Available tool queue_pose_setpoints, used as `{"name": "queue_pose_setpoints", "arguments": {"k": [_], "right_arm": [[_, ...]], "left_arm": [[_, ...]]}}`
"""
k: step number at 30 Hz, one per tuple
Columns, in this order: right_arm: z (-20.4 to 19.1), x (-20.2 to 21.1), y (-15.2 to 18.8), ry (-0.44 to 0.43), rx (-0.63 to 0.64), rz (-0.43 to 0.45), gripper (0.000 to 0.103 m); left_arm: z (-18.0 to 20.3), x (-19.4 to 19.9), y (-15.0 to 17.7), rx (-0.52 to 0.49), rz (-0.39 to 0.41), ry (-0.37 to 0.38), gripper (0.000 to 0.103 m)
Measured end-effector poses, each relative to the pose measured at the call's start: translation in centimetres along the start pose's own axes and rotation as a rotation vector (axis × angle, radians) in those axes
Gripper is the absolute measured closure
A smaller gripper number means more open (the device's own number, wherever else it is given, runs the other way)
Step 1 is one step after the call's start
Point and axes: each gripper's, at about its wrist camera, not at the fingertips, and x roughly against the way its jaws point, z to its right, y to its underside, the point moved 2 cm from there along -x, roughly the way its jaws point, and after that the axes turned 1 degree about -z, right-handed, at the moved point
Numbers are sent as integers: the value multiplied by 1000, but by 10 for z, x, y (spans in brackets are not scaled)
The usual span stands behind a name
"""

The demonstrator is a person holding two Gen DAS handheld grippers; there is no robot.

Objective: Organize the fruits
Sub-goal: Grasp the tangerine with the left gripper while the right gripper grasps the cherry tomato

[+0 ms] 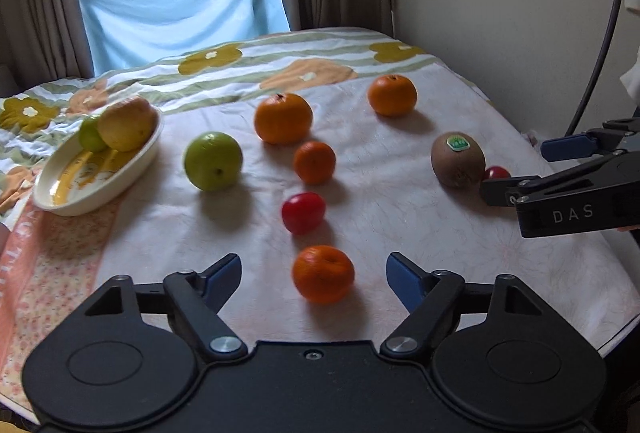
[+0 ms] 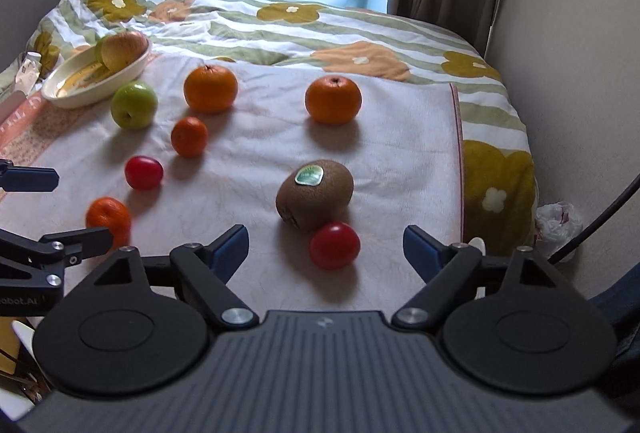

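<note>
Tomato sits half hidden behind your right gripper, marked "DAS"; both it and your left gripper gape wide, kiwi sticker unreadable.

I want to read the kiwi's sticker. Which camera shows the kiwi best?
The right wrist view: the kiwi lies near and central, sticker on top facing the camera, with a red tomato touching its near side. The left wrist view shows it smaller, far right, beside the right gripper.

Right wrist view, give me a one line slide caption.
Open right gripper hovers over a small red tomato touching a brown stickered kiwi on the pale cloth, oranges beyond.
</note>
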Motion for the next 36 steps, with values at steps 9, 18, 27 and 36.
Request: {"name": "queue_pose_setpoints", "arguments": {"k": [9, 18, 27, 36], "right_arm": [[3, -22, 7, -9, -3, -30, 11], [8, -38, 3, -5, -37, -71, 27], [9, -41, 1, -7, -46, -84, 42], [5, -29, -1, -40, -72, -104, 55]], "left_arm": [[7, -25, 7, -3, -43, -1, 41], [1, -30, 3, 19, -36, 33, 60], [-4, -27, 5, 28, -43, 37, 61], [-5, -7, -6, 60, -15, 51, 61]]}}
